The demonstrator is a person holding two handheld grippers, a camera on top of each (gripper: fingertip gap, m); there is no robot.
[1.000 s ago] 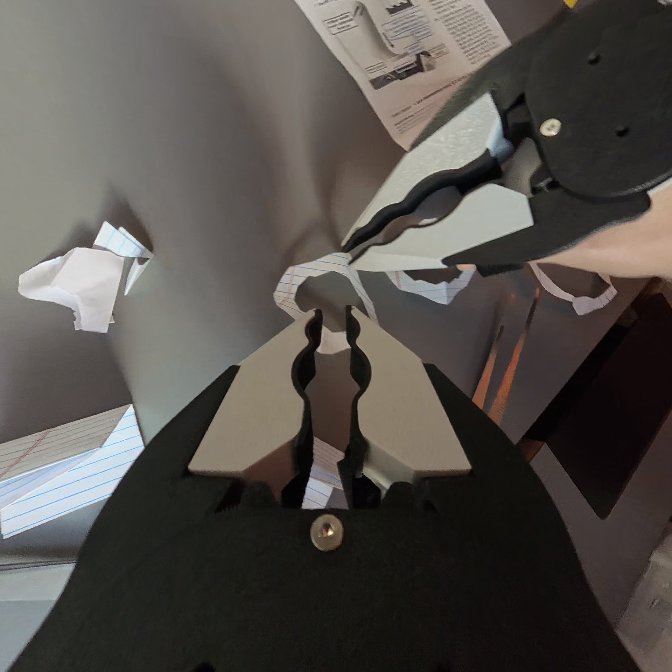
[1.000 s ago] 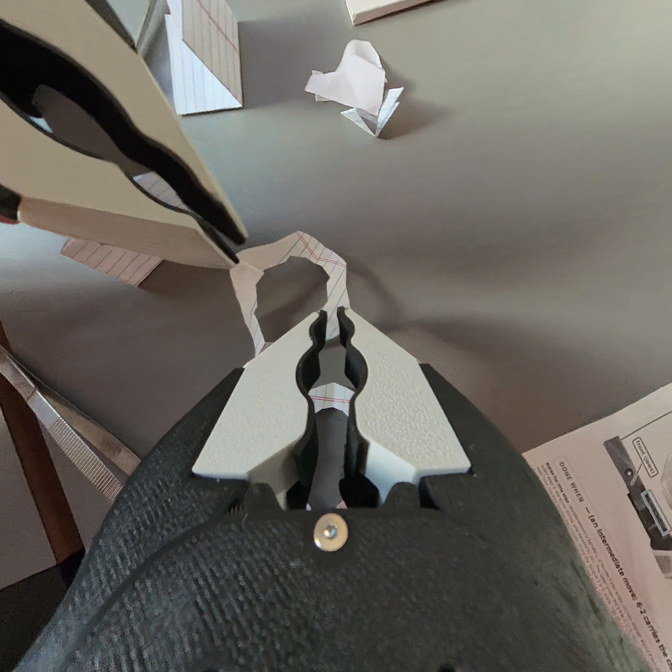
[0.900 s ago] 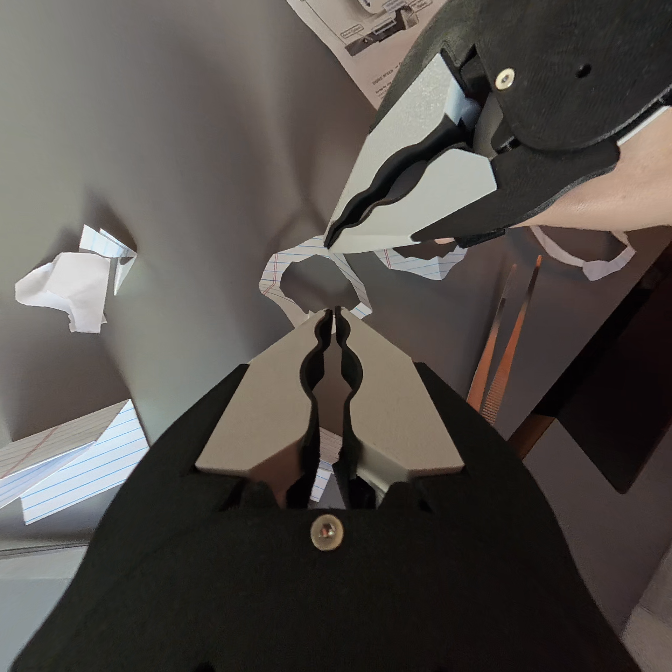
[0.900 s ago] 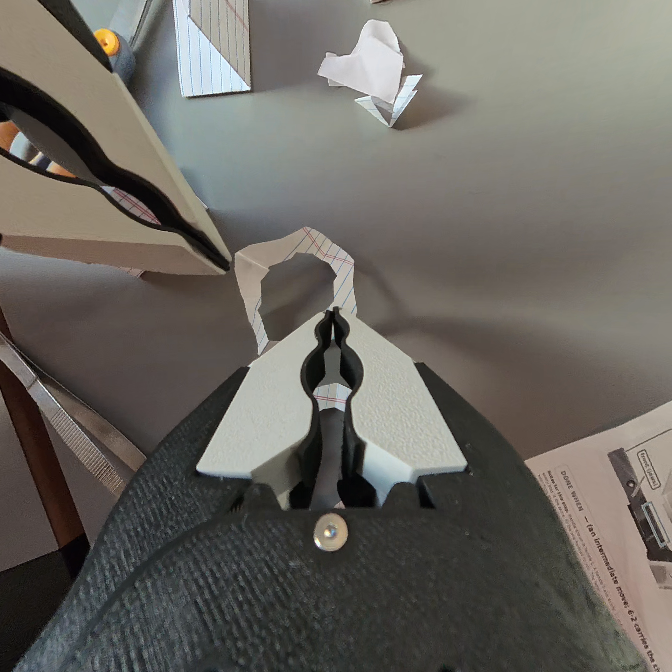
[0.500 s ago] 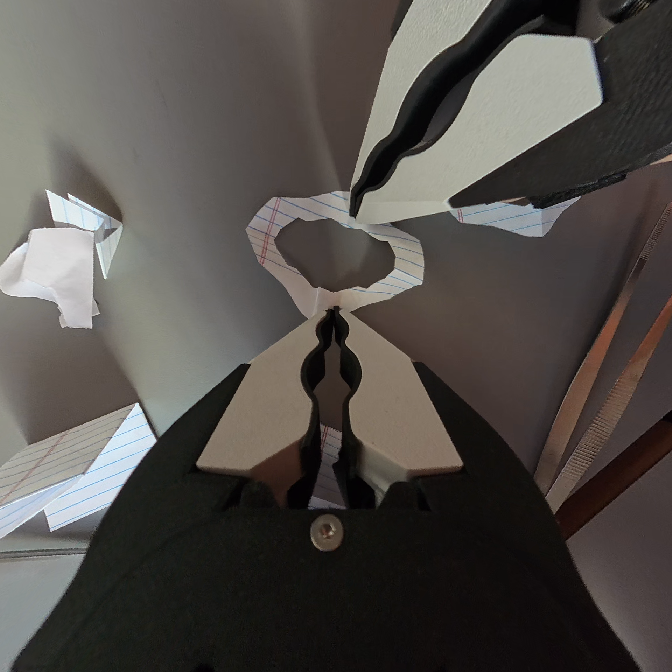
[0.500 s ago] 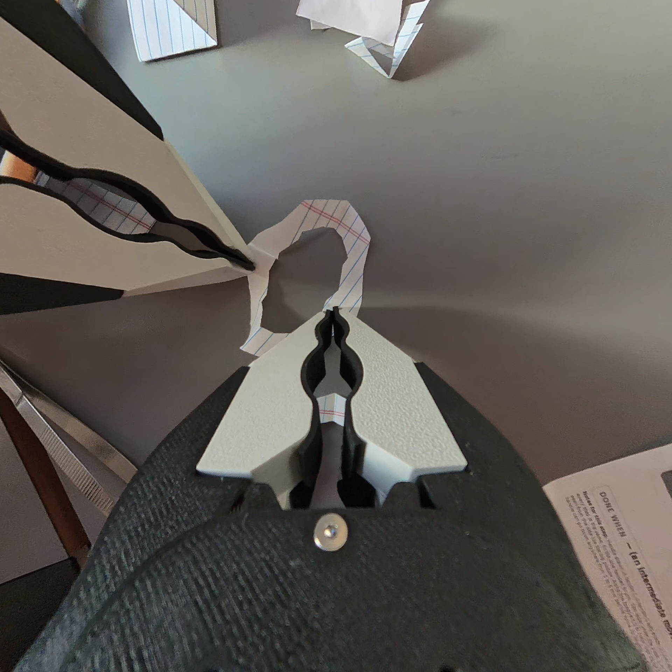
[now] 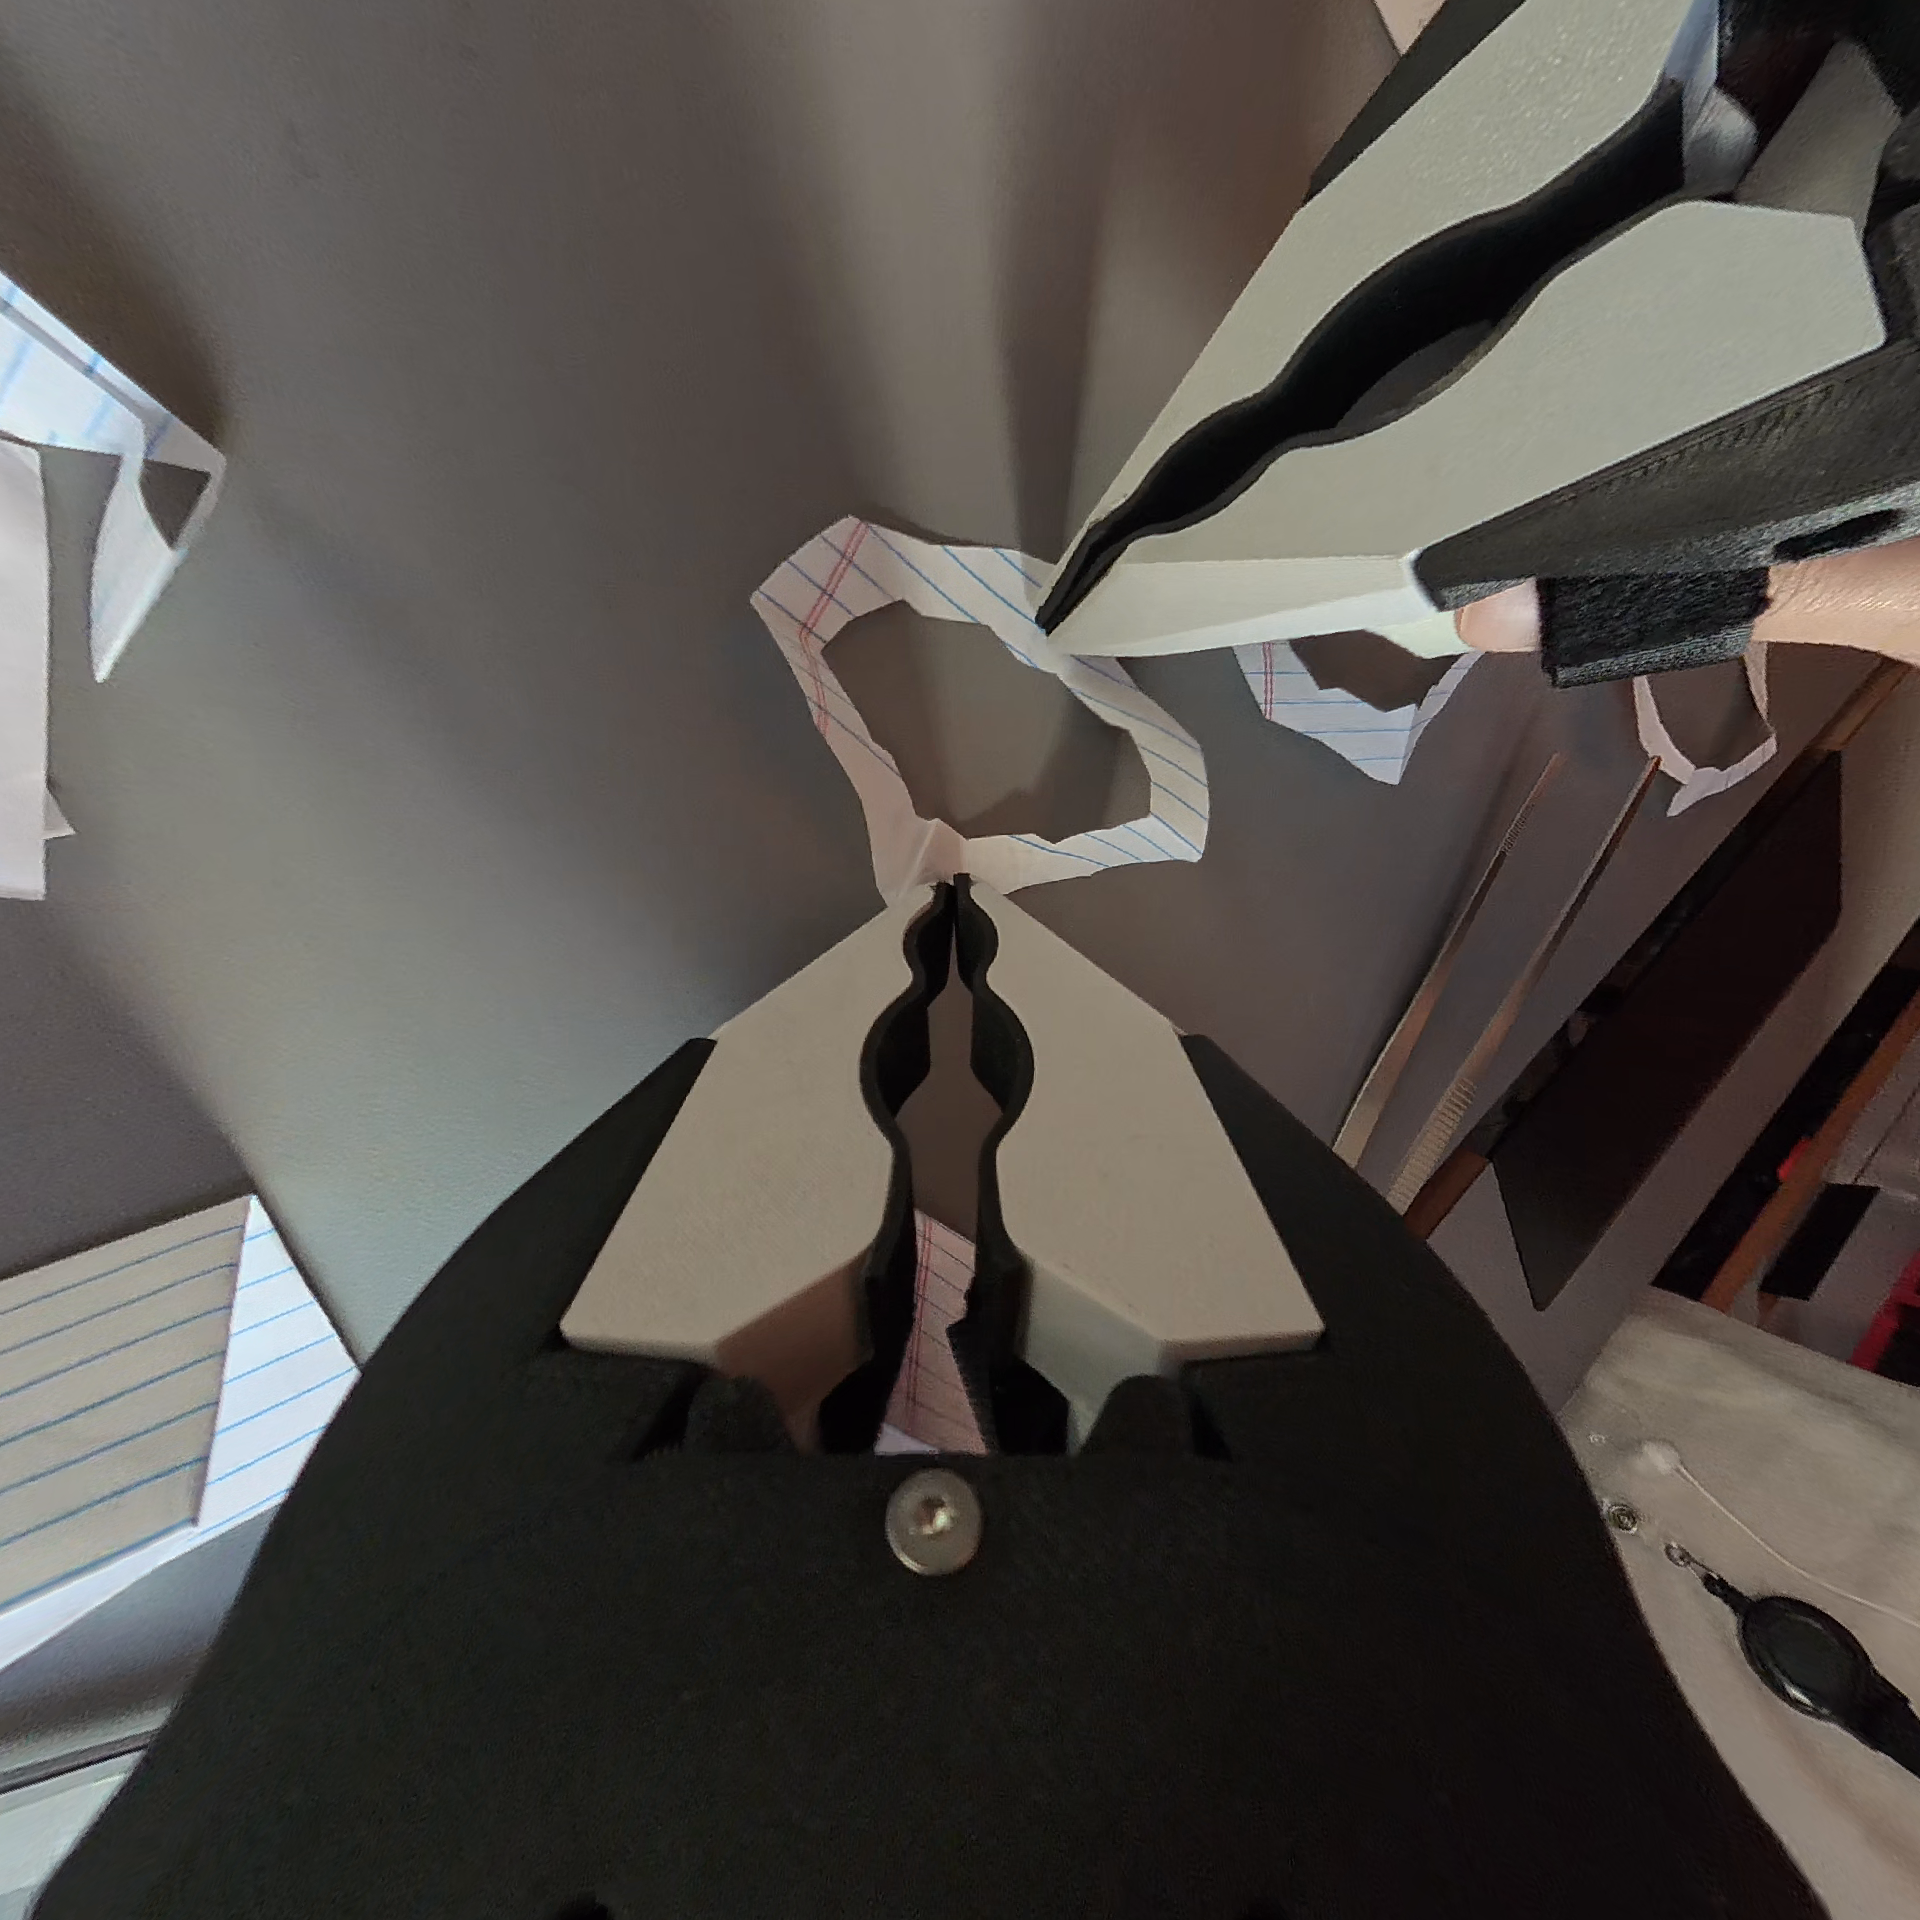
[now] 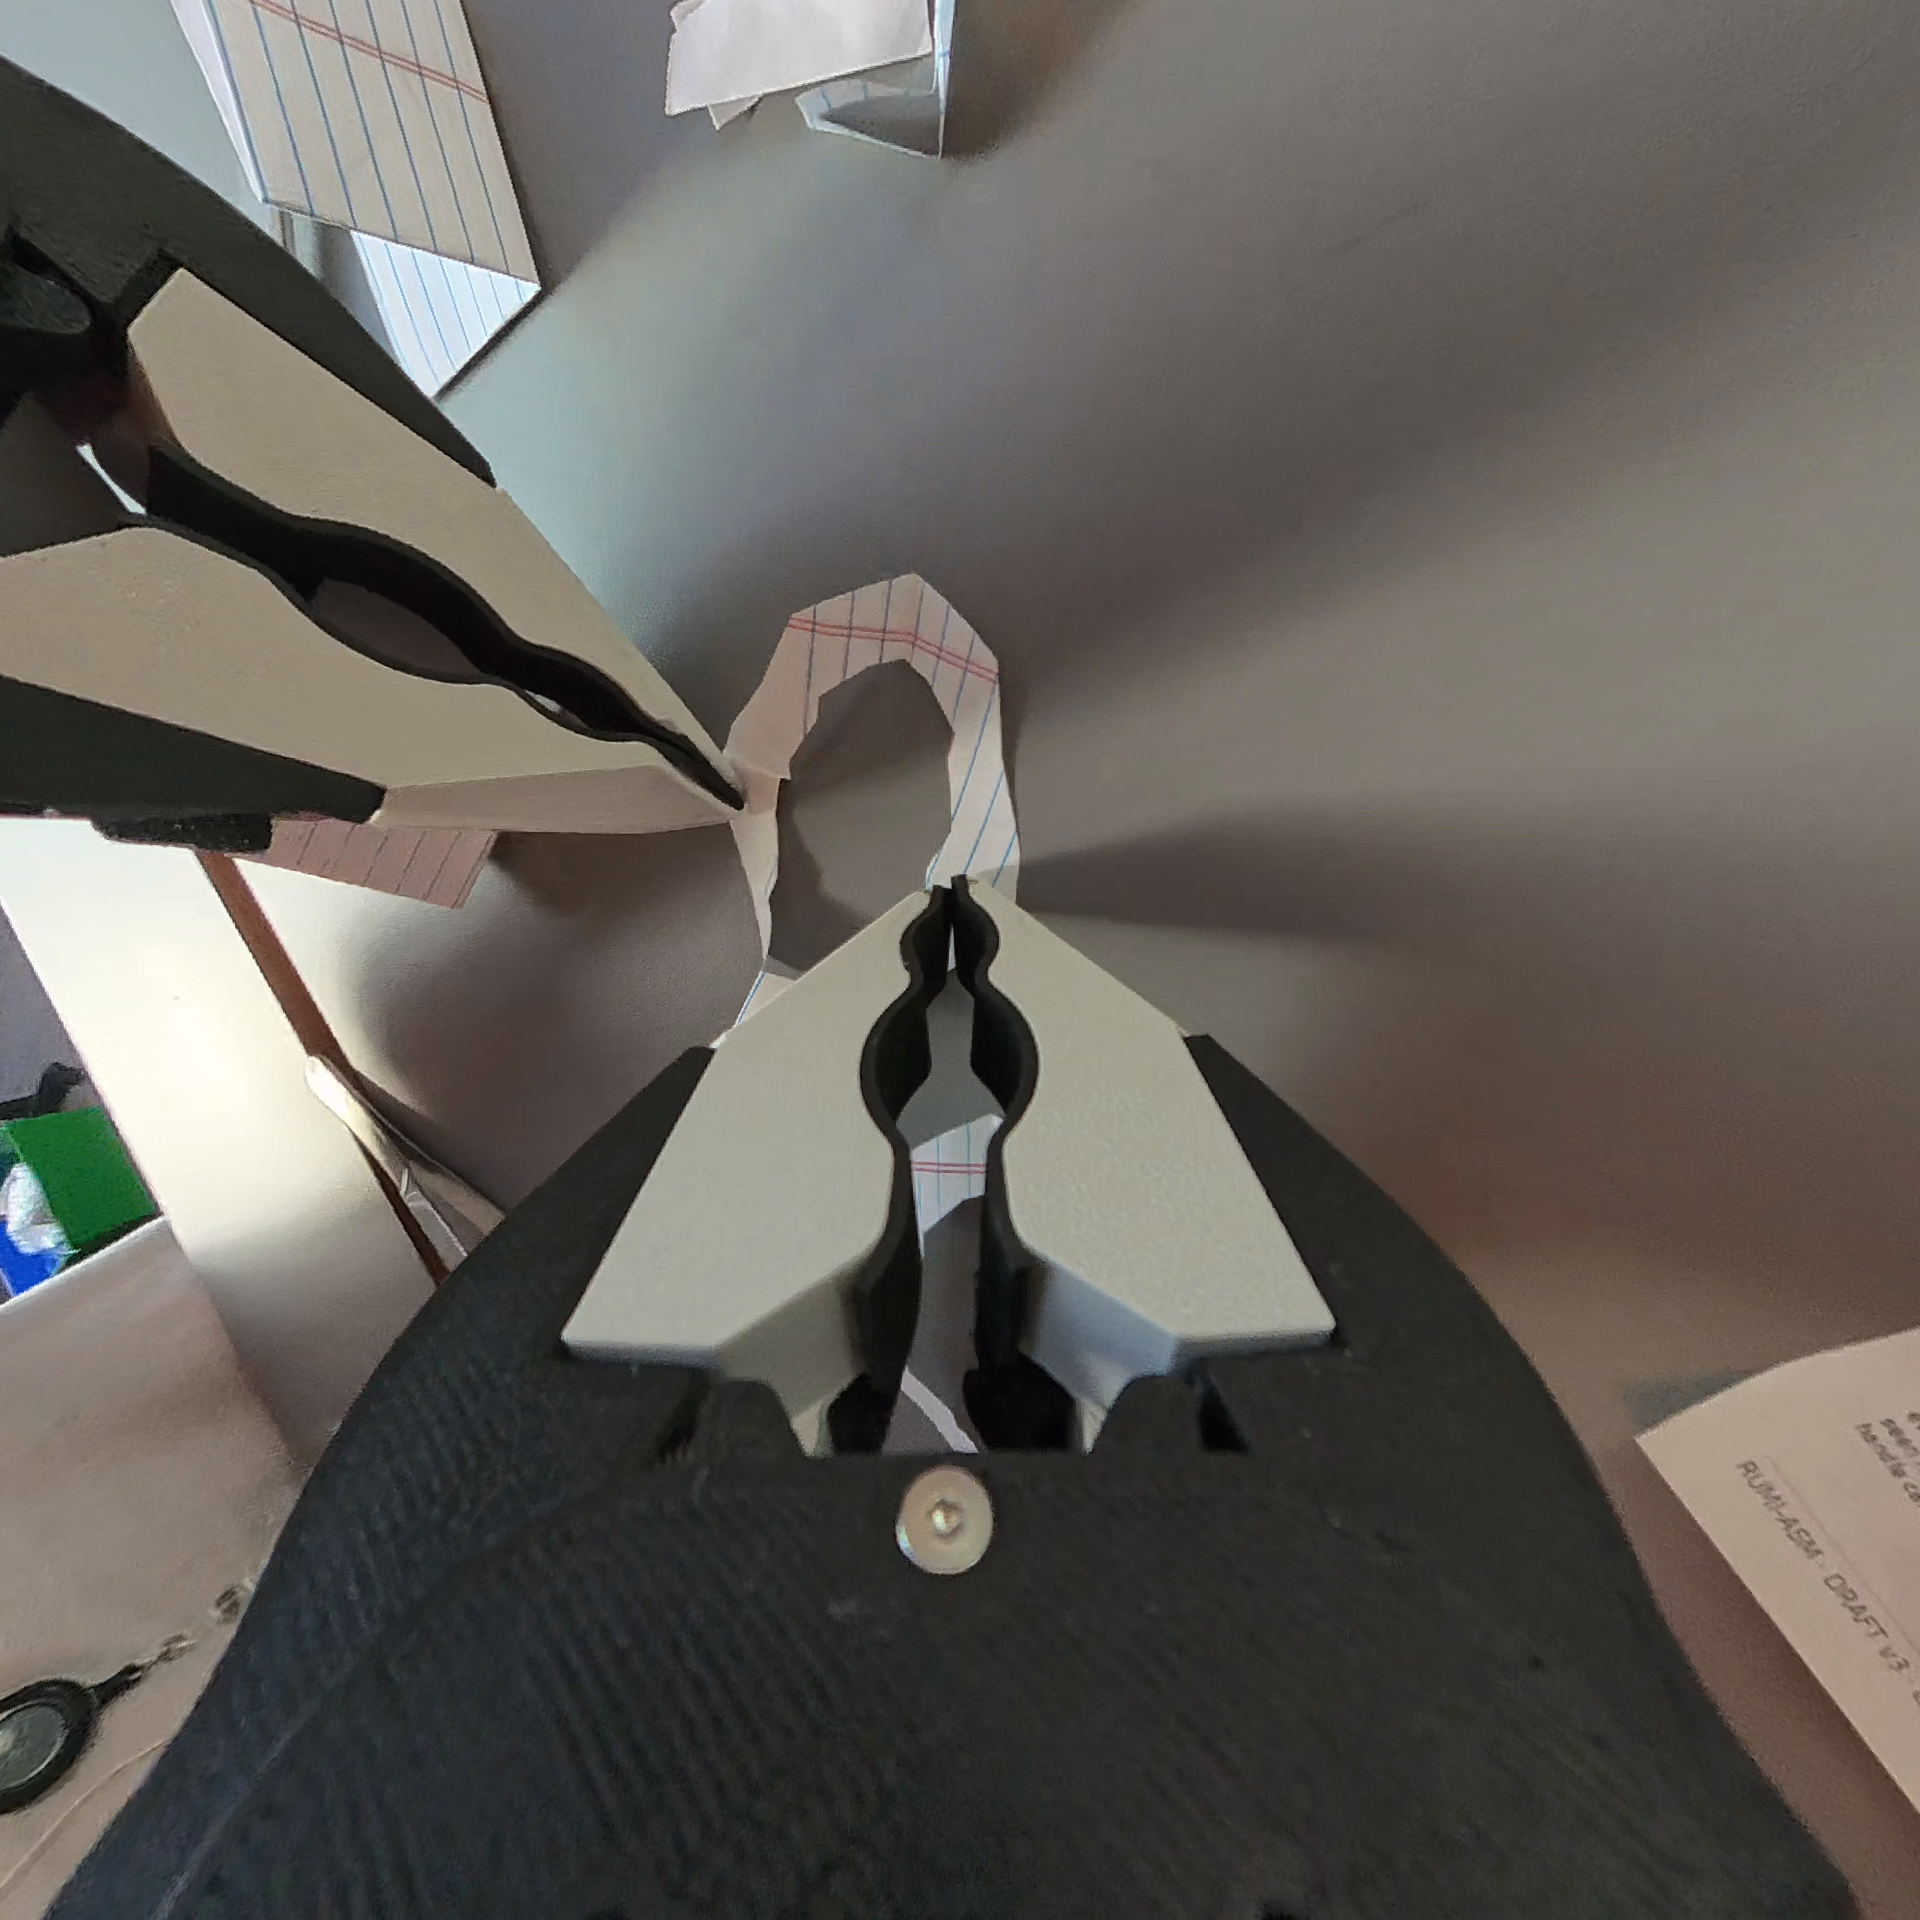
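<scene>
At the bottom centre of the left wrist view, the left gripper (image 7: 954, 883) was seen with its grey fingers pressed together at the tips, pinching the lower edge of a paper ring (image 7: 1174, 769). The ring was a torn loop of lined notebook paper, white with blue rules and a red margin line near its upper left bend; its inner edge was ragged and its middle was an open hole. It was held above the grey table (image 7: 468, 520), in the middle of the frame. A further scrap of the same lined paper was visible between the finger bases, low in the view.

From the upper right of that view the right gripper (image 7: 1049, 623) was brought in, its tips likewise closed on the ring's upper right edge. In the right wrist view the right gripper (image 8: 954, 885) was shown clamped on the ring (image 8: 977, 748) at centre, while the left gripper (image 8: 732, 795) gripped the opposite side from the left.

Farther off, a second torn scrap (image 7: 1340, 717) was lying at right of the left view, just beyond the right gripper. A folded lined sheet (image 7: 114, 1382) was lying at lower left, and crumpled paper (image 7: 114, 520) at the far left edge. A printed sheet (image 8: 1808, 1496) was seen at the lower right of the right view.
</scene>
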